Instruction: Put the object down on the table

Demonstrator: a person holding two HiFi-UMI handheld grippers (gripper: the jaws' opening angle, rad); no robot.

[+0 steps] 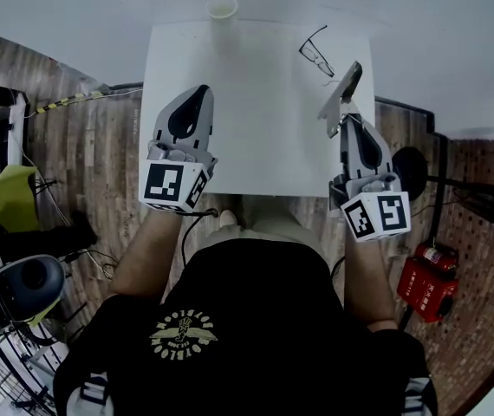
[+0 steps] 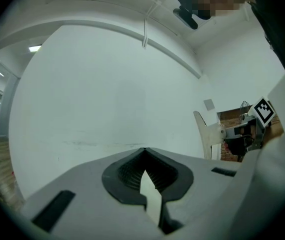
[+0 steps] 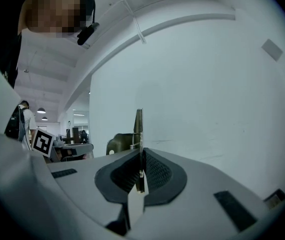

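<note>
Head view first: we see a white table [image 1: 247,137] in front of the seated person, with both grippers held over its near half. The left gripper [image 1: 197,94] is over the left side and carries nothing. The right gripper [image 1: 351,121] is over the right edge and grips the object [image 1: 342,94], a flat greyish piece that slants up and away from the jaws. From this steep angle we cannot say whether the object's lower end touches the table or hangs just above it. A pair of glasses [image 1: 318,52] lies on the table just beyond the object. A pale cup [image 1: 222,8] stands at the far edge, well apart from both grippers.

Left gripper view: the left gripper [image 2: 145,151] has its jaws closed tip to tip. Only a sliver of white wall shows through the gap below the tips, and nothing is between them. Off to the right, the object [image 2: 206,134] shows as a beige plate with a small hinge or bolt at its side. Behind it is the marker cube [image 2: 263,111] of the other gripper.

Right gripper view: the right gripper [image 3: 140,156] is clamped on the object [image 3: 138,126]. It appears edge-on as a thin upright strip rising from between the ribbed pads, with a second darker leaf folded out to its left. We make out the other gripper's marker cube [image 3: 43,142] at the left, and a person [image 3: 22,120] stands far back in the room.
</note>
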